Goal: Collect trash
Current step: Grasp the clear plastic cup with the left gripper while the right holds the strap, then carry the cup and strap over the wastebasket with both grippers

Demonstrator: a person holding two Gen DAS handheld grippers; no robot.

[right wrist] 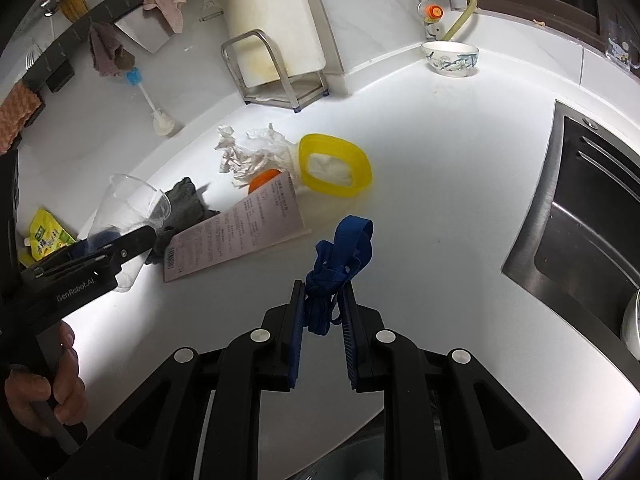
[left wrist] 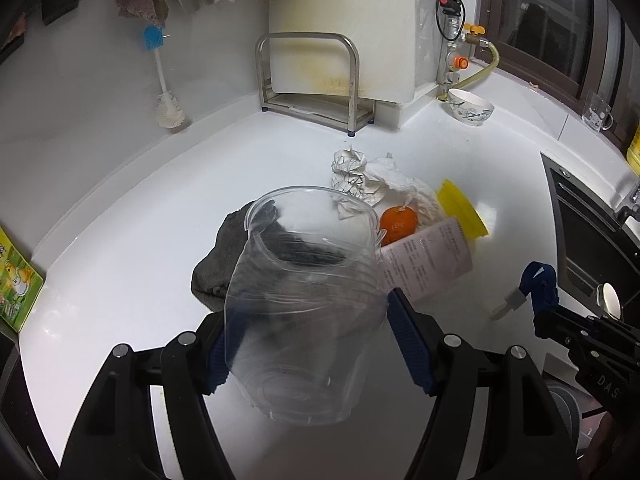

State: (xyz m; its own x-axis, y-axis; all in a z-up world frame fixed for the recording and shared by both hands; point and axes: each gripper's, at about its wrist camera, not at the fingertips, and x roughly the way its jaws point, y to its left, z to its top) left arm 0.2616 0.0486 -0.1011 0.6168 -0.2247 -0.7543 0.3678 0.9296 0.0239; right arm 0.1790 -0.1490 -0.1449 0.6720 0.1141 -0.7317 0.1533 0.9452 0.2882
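Note:
My left gripper (left wrist: 308,324) is shut on a clear plastic cup (left wrist: 304,280), lifted above the white counter (left wrist: 120,216). My right gripper (right wrist: 323,300) is shut on a knotted blue strap (right wrist: 340,256), also raised; the strap (left wrist: 540,284) with a white clip shows at the right of the left wrist view. On the counter lie crumpled paper (left wrist: 360,176), an orange (left wrist: 398,222), a printed paper sheet (left wrist: 428,264), a yellow container (right wrist: 336,166) with tissue inside, and a dark grey cloth (left wrist: 224,252). The cup (right wrist: 128,212) and left gripper (right wrist: 120,248) appear in the right wrist view.
A steel rack (left wrist: 308,80) with a white board stands at the back, beside a bottle brush (left wrist: 164,80). A patterned bowl (left wrist: 470,106) sits in the corner. The sink (right wrist: 592,216) lies right. A yellow-green packet (right wrist: 46,236) rests at the left edge. A hand (right wrist: 44,384) grips the left handle.

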